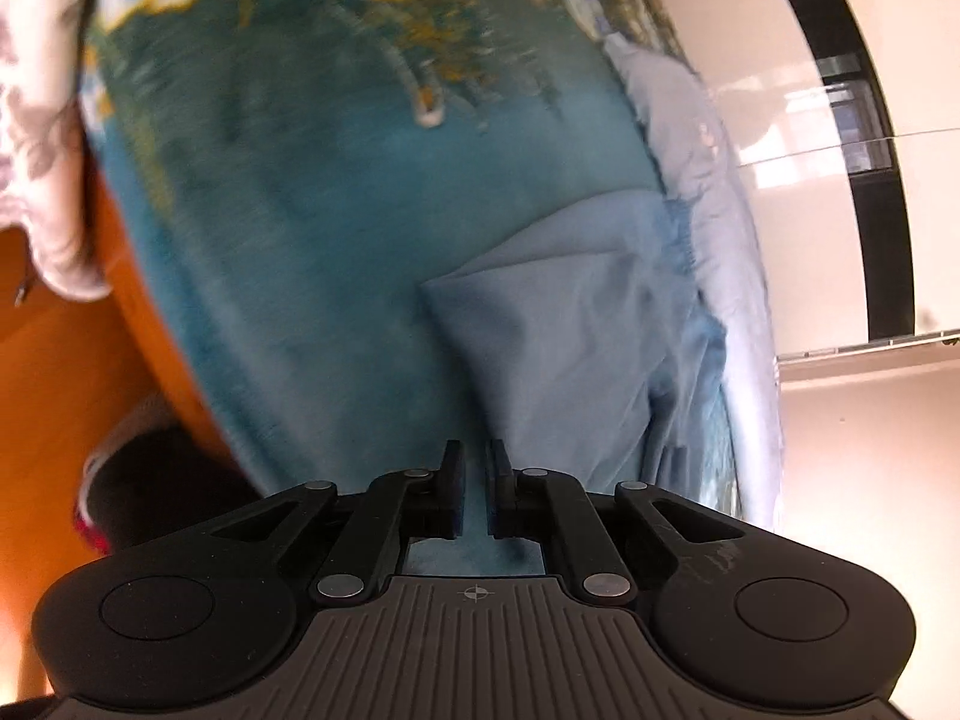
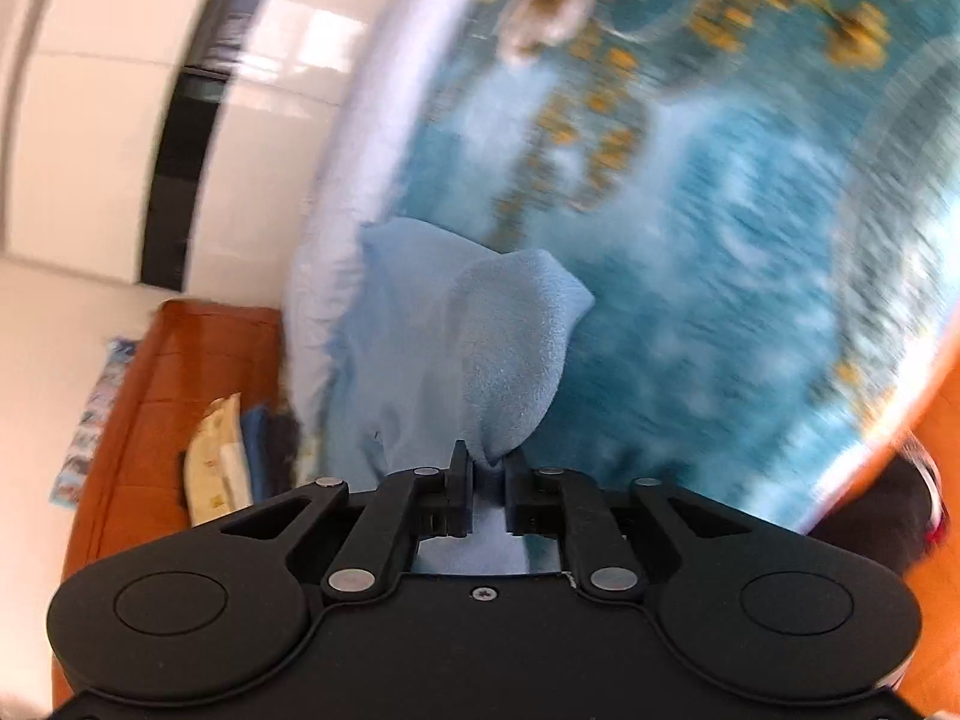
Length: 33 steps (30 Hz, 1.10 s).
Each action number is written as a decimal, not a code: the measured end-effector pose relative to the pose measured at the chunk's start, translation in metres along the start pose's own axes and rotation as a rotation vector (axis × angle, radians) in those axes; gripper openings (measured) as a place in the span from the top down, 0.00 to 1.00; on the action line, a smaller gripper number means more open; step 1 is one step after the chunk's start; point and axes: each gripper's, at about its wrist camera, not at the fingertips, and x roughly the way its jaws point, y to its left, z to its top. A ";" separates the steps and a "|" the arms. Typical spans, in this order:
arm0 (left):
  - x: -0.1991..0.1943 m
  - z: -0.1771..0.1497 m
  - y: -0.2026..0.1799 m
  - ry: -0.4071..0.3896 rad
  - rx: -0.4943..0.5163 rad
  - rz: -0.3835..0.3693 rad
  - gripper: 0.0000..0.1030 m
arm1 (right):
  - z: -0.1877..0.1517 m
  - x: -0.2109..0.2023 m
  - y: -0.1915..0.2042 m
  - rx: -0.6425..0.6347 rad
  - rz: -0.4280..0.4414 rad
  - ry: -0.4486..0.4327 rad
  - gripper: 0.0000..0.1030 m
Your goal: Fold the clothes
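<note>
The right gripper (image 2: pixel 487 465) pinches only a small bunch of the light blue garment (image 2: pixel 480 348) lying on the teal bedspread (image 2: pixel 720 300), so it may slip free, while the left gripper's (image 1: pixel 477 468) 2 fingers stand narrowly parted, empty.

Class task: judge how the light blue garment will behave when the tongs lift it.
Likely floppy: the light blue garment bulges and droops around the right tongs. Probably light, since a small pinch carries the bunch. It may crease easily; folds show beyond the left tongs.

Pale blue garment (image 1: pixel 558 324) lies rumpled (one corner lifted (image 2: pixel 510 348)) on the teal blanket (image 1: pixel 312 192).
</note>
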 end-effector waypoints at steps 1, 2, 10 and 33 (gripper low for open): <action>-0.003 0.001 0.001 -0.004 0.011 0.007 0.96 | -0.001 0.000 -0.004 0.019 -0.014 0.006 0.83; -0.009 0.002 0.001 -0.018 0.037 0.013 0.95 | -0.002 -0.002 -0.008 0.028 -0.020 0.008 0.83; -0.031 -0.014 -0.035 -0.110 0.382 0.070 0.82 | 0.009 -0.016 -0.019 0.058 -0.005 -0.039 0.62; 0.075 -0.230 -0.213 -0.194 1.875 -0.021 0.20 | 0.054 -0.100 -0.016 -0.122 -0.041 -0.198 0.42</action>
